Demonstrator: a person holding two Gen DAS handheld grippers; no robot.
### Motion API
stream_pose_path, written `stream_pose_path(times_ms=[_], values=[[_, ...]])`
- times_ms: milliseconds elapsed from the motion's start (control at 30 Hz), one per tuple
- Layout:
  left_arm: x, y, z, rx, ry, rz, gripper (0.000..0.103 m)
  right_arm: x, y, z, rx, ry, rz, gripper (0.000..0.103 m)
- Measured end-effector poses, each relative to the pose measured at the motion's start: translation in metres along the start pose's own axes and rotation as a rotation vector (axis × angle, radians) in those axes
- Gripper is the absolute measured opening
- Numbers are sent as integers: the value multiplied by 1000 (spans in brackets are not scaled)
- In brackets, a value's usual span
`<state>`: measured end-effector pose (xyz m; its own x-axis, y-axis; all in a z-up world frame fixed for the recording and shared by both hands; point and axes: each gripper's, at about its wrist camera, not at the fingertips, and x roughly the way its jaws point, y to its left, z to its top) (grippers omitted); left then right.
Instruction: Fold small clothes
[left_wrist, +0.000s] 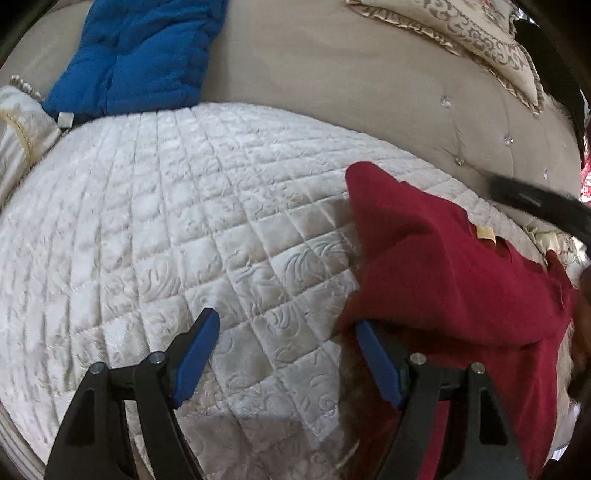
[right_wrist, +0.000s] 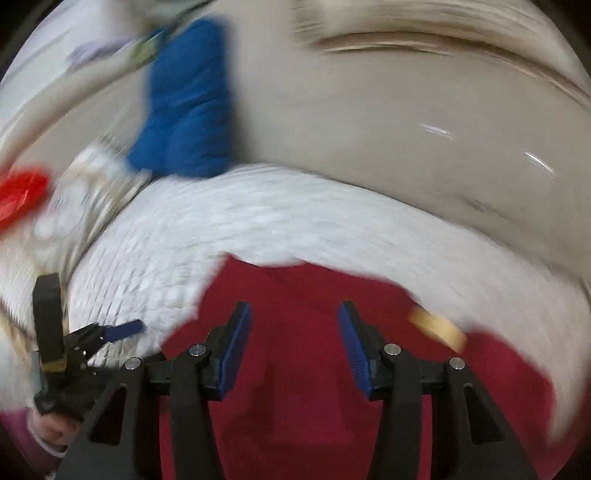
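A dark red garment (left_wrist: 454, 280) lies crumpled on the right of the white quilted cover (left_wrist: 166, 229), with a tan label (left_wrist: 485, 233) showing. My left gripper (left_wrist: 288, 332) is open low over the cover, and the cloth's left edge lies against its right fingertip (left_wrist: 364, 328). In the blurred right wrist view my right gripper (right_wrist: 295, 314) hovers over the red garment (right_wrist: 303, 387) with its jaws apart and nothing pinched between the pads. The left gripper (right_wrist: 110, 332) shows at the lower left there, held by a hand (right_wrist: 48, 430).
A blue garment (left_wrist: 140, 59) lies against the beige sofa back (left_wrist: 332, 96). A patterned cushion (left_wrist: 461, 40) sits at the upper right, another cushion (left_wrist: 18, 122) at the left. A blurred black shape (left_wrist: 535, 203) crosses the right edge. Something bright red (right_wrist: 22, 195) sits far left.
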<state>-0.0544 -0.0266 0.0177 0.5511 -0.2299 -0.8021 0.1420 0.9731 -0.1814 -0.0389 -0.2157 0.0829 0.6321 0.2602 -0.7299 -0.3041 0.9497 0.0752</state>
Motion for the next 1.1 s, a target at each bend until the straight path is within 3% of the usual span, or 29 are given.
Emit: stream_pose_path(times_ms=[100, 167, 200, 233, 333, 467, 600, 700, 733, 833, 900, 1000, 1100], values=[[2, 3, -3, 3, -10, -15, 80, 58, 20, 23, -109, 92, 17, 29], [3, 4, -4, 6, -15, -22, 80, 98, 26, 30, -119, 210, 92, 28], [4, 5, -5, 9, -19, -25, 80, 105, 24, 26, -119, 243, 115, 8], [4, 5, -5, 8, -22, -29, 80, 110, 28, 25, -135, 258, 134, 0], [3, 11, -7, -13, -30, -40, 80, 105, 32, 29, -160, 152, 70, 0], [0, 15, -9, -30, -34, -42, 80, 130, 21, 25, -23, 149, 39, 0], [-6, 13, -10, -29, -38, -36, 80, 91, 10, 23, 55, 116, 114, 0], [-16, 13, -7, -46, -65, -21, 80, 39, 6, -3, 64, 47, 72, 0], [-20, 13, -5, -52, -77, -17, 80, 33, 6, -12, 58, 59, 75, 0], [-35, 2, 4, -30, -113, 1, 80, 54, 24, -50, 50, 202, 71, 0], [-45, -9, 11, 6, -135, 10, 80, 38, 36, -62, 17, 127, 47, 0], [-46, -27, 27, 34, -134, 22, 84, 17, 39, -65, 24, 131, 67, 2], [-27, -42, 34, 55, -77, 19, 84, -21, 16, -76, 90, 38, -40, 10]])
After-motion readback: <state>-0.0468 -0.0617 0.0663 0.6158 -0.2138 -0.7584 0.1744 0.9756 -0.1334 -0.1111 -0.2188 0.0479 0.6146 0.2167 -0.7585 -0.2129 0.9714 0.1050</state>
